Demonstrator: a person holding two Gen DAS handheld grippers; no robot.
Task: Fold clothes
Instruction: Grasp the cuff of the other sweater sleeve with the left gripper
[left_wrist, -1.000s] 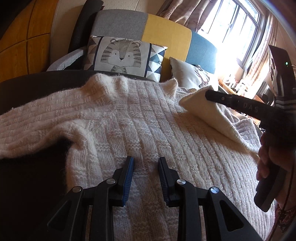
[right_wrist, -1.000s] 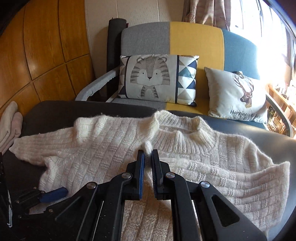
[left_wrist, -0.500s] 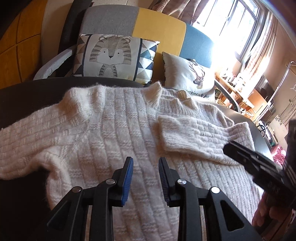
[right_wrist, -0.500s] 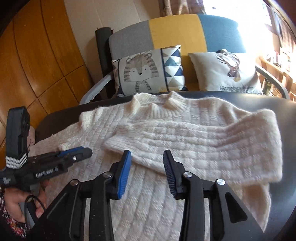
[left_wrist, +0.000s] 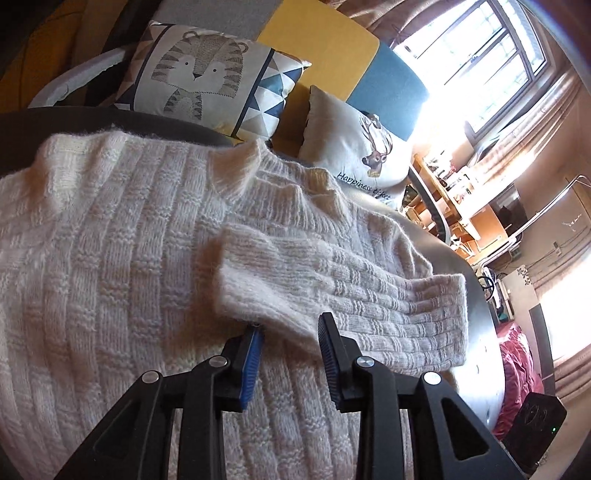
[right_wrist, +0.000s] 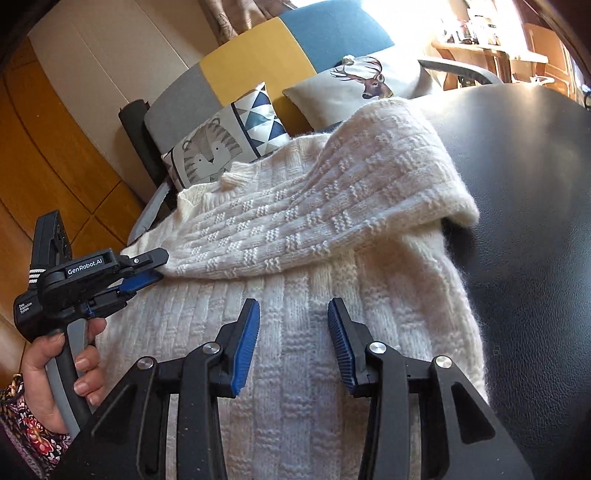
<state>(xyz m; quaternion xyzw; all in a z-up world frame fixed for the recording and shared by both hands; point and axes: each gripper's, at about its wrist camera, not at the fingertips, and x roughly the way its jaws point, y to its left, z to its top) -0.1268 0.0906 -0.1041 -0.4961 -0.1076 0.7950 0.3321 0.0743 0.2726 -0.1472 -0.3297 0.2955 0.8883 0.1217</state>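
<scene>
A cream knitted sweater (left_wrist: 110, 277) (right_wrist: 295, 350) lies flat on a black table, collar toward the sofa. One sleeve (left_wrist: 332, 288) (right_wrist: 314, 221) lies folded across its chest. My left gripper (left_wrist: 291, 328) (right_wrist: 157, 266) is at the cuff end of that sleeve. Its jaws are opening, the sleeve's fuzzy edge lies just at the fingertips, and the pads do not press on it. My right gripper (right_wrist: 293, 314) stands open above the sweater's lower body, short of the folded sleeve, with nothing between its fingers. A hand (right_wrist: 55, 350) holds the left gripper's handle.
The black table (right_wrist: 517, 184) extends bare to the right of the sweater. Behind it stands a grey, yellow and blue sofa (right_wrist: 240, 62) with a tiger pillow (left_wrist: 199, 74) and a deer pillow (left_wrist: 354, 147). Wood panelling (right_wrist: 55, 147) is at the left.
The right gripper carried the sleeve cuff across the chest, let it go, opened and drew back toward the hem. The left gripper slid right to the sleeve's cuff.
</scene>
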